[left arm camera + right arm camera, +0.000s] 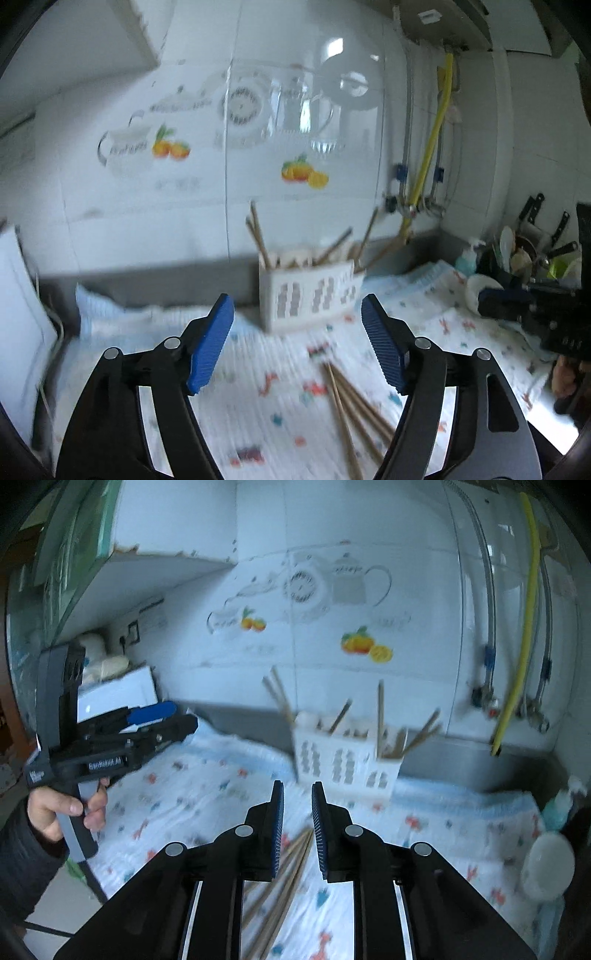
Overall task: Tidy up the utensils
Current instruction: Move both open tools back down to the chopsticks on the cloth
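Observation:
A white slotted utensil holder (310, 291) stands at the back of the patterned cloth with several wooden chopsticks (258, 232) sticking out; it also shows in the right wrist view (343, 764). Several loose chopsticks (354, 402) lie on the cloth below and right of my left gripper (297, 325), which is wide open and empty. In the right wrist view the loose chopsticks (284, 878) lie under my right gripper (297, 794), whose jaws stand narrowly apart with nothing between them. The left gripper also appears at the left of the right wrist view (159, 716).
A patterned cloth (258, 387) covers the counter. A dish rack with knives and bowls (524, 254) stands at the right, with a soap bottle (467, 258) beside it. A white box (118, 694) sits at the left. A yellow hose (432, 147) and pipes run down the tiled wall.

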